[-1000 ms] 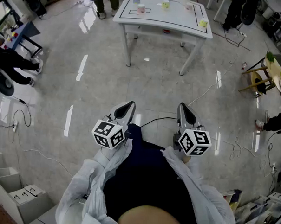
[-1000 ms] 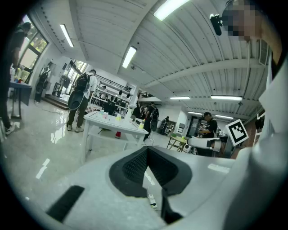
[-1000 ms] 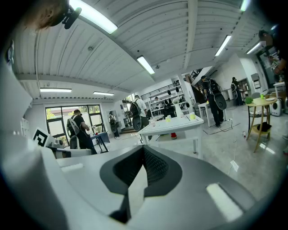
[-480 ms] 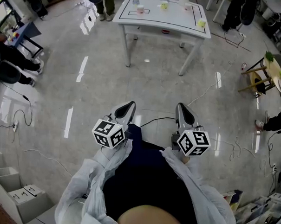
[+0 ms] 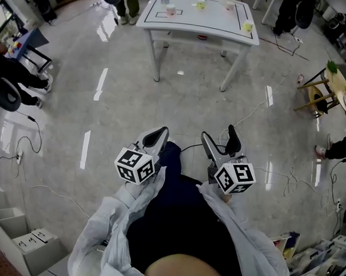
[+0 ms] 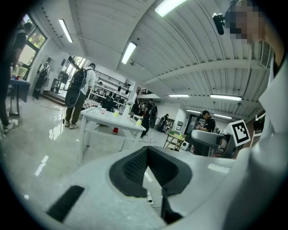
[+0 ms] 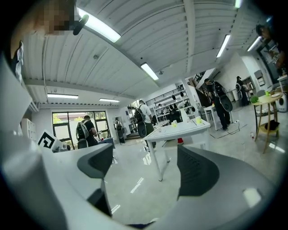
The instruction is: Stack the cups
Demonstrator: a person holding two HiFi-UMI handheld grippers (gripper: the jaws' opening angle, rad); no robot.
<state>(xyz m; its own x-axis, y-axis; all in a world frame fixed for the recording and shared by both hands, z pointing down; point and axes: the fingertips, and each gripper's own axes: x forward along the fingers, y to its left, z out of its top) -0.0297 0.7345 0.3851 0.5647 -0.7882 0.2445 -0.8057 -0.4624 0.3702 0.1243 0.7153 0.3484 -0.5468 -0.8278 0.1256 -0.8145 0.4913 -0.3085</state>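
Note:
Several small cups, among them a pink cup (image 5: 171, 10) and two yellow cups (image 5: 199, 4) (image 5: 249, 27), stand on a white table (image 5: 195, 24) far ahead across the floor. Both grippers are held close to my body, well away from the table. My left gripper (image 5: 154, 137) is shut with nothing in it; in the left gripper view (image 6: 147, 150) its pads meet. The jaws of my right gripper (image 5: 220, 141) are opening, and nothing is between them. In the right gripper view (image 7: 144, 166) the table (image 7: 180, 128) and a yellow cup (image 7: 198, 120) show beyond the gap.
People stand behind the table (image 5: 124, 1) and at its right (image 5: 290, 14). Cables (image 5: 248, 118) trail over the glossy floor. A wooden stool (image 5: 321, 92) is at the right. White boxes (image 5: 20, 231) sit at the lower left, an office chair (image 5: 6, 93) at the left.
The right gripper's jaws have swung apart from shut. The left gripper stays shut and still. The table has slid slightly up in the head view.

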